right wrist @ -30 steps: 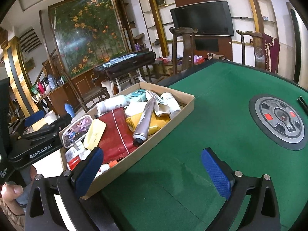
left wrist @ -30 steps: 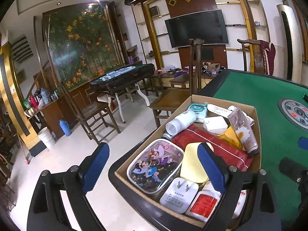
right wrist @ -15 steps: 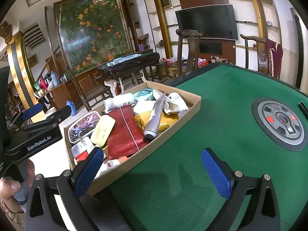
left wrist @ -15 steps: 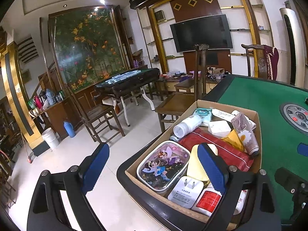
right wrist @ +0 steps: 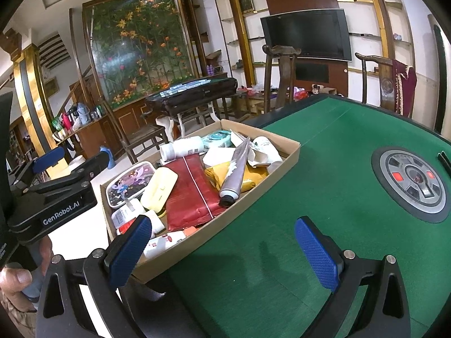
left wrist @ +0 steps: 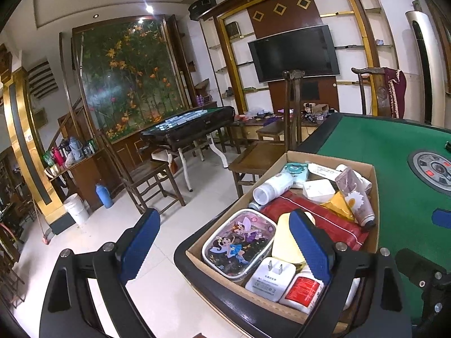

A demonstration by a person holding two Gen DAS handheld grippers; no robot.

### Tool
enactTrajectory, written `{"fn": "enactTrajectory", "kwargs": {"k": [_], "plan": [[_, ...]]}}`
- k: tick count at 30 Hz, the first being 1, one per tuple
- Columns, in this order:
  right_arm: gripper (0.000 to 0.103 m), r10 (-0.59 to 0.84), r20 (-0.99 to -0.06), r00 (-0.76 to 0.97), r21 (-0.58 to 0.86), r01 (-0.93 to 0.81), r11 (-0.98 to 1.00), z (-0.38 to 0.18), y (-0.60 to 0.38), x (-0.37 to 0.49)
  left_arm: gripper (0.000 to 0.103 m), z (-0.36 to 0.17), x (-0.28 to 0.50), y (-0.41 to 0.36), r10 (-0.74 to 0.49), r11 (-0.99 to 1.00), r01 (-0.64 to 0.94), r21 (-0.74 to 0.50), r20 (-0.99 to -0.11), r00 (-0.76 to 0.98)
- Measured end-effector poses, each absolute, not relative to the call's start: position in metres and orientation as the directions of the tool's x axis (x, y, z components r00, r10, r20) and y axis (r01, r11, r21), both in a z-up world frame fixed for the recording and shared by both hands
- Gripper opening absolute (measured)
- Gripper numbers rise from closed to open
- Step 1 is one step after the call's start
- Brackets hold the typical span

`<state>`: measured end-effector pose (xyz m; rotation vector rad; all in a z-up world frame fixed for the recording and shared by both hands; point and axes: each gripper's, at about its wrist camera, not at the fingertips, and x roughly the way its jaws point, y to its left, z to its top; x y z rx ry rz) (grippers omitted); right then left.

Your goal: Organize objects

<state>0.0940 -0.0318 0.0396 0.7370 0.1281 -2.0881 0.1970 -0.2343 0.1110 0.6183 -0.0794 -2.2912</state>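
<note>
A shallow cardboard box (left wrist: 375,186) (right wrist: 293,152) sits at the left edge of the green table (right wrist: 324,197). It holds a cartoon tin (left wrist: 239,243) (right wrist: 129,183), a white charger (left wrist: 270,278), a pale yellow case (right wrist: 159,188), a red pouch (right wrist: 191,194), a white bottle (left wrist: 272,187), a grey tube (right wrist: 236,171) and several other items. My left gripper (left wrist: 225,245) is open and empty, over the box's near left corner. My right gripper (right wrist: 225,250) is open and empty, above the table by the box's near edge.
A round control panel (right wrist: 411,180) is set in the table's middle. Wooden chairs (left wrist: 149,174) and a second game table (left wrist: 191,126) stand on the tiled floor to the left. The left gripper's body (right wrist: 53,197) shows in the right wrist view.
Both grippers have drawn back and up a little, so the box looks smaller and farther. Both stay open and empty. Nothing in the box has moved.
</note>
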Motion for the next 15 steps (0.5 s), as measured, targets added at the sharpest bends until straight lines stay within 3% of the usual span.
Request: {"fn": "enactTrajectory", "kwargs": {"k": [15], "plan": [[0.103, -0.720, -0.550, -0.424, 0.164, 0.790, -0.591, 0.0429, -0.0378, 0.1007, 0.093, 0.1019, 0.2025, -0.2401, -0.620, -0.760, 0.628, 0.169, -0.481, -0.621]]}}
